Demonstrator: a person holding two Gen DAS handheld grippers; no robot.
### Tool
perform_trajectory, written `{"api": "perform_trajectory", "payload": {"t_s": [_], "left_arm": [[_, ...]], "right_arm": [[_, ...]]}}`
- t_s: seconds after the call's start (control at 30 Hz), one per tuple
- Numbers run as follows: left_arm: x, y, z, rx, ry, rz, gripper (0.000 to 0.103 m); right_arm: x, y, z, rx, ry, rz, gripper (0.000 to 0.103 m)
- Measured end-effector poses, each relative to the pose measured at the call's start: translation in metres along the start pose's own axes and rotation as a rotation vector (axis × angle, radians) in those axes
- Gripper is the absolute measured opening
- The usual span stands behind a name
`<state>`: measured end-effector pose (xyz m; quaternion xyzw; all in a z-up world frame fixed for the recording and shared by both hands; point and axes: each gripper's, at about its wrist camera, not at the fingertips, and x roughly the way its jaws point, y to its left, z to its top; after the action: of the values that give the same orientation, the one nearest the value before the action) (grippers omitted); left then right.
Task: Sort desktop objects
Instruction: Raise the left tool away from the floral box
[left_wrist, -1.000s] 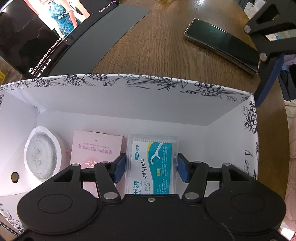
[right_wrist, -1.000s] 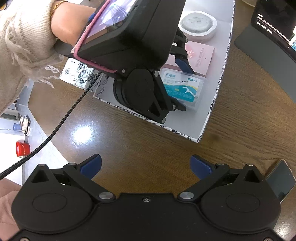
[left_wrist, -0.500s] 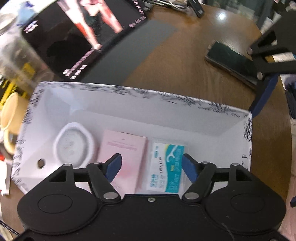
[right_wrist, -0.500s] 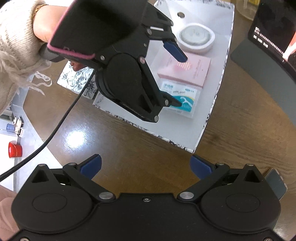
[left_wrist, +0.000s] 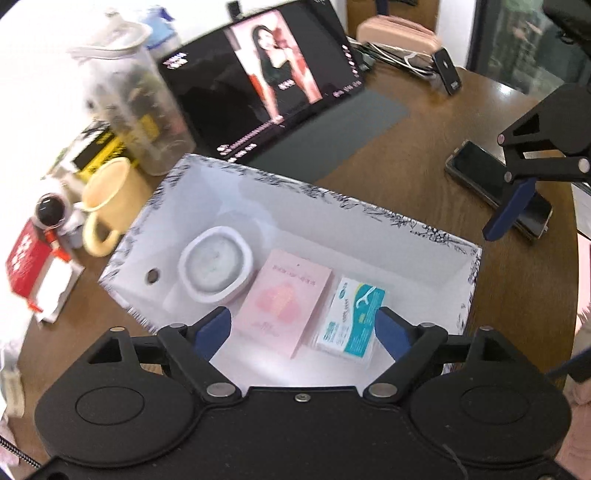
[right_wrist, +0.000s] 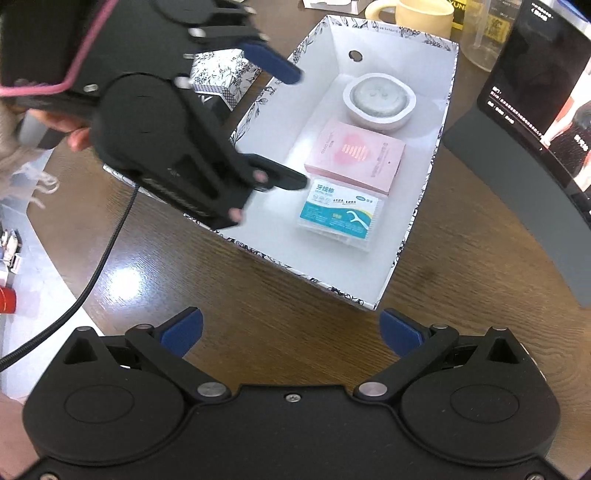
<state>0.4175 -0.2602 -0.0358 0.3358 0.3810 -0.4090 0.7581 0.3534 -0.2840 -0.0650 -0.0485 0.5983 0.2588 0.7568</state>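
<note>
Wooden counter (right_wrist: 295, 295) — box (left_wrist: 369, 236) holds three items, phone (left_wrist: 495, 184) still out; I've both tongs (left_wrist: 303, 328) (right_wrist: 290, 332) spread, empty.

A home desk: tablet (left_wrist: 266, 81), mug (left_wrist: 105, 199), wooden tabletop (right_wrist: 258, 295)

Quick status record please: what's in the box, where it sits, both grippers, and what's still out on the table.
box: white floral-edged box on the wooden table
contents, in a row: round white case, pink box, floss pick pack
left gripper: open, empty, above the box
right gripper: open, empty, over bare table
still outside: phone, near the right gripper
</note>
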Motion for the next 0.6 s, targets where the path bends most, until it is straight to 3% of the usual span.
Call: {"api": "perform_trajectory", "payload": {"t_s": [0.3, 0.6], "left_arm": [[-0.051, -0.001, -0.042, -0.151, -0.033, 0.086, 0.1], [-0.115, 0.0, -0.105, -0.389, -0.108, 0.13, 0.103]], "right_arm": [[-0.009, 0.011, -0.009, 0.006, -0.046, -0.092, 0.103], [-0.027, 0.047, -0.026, 0.02, -0.121, -0.141, 0.103]]}}
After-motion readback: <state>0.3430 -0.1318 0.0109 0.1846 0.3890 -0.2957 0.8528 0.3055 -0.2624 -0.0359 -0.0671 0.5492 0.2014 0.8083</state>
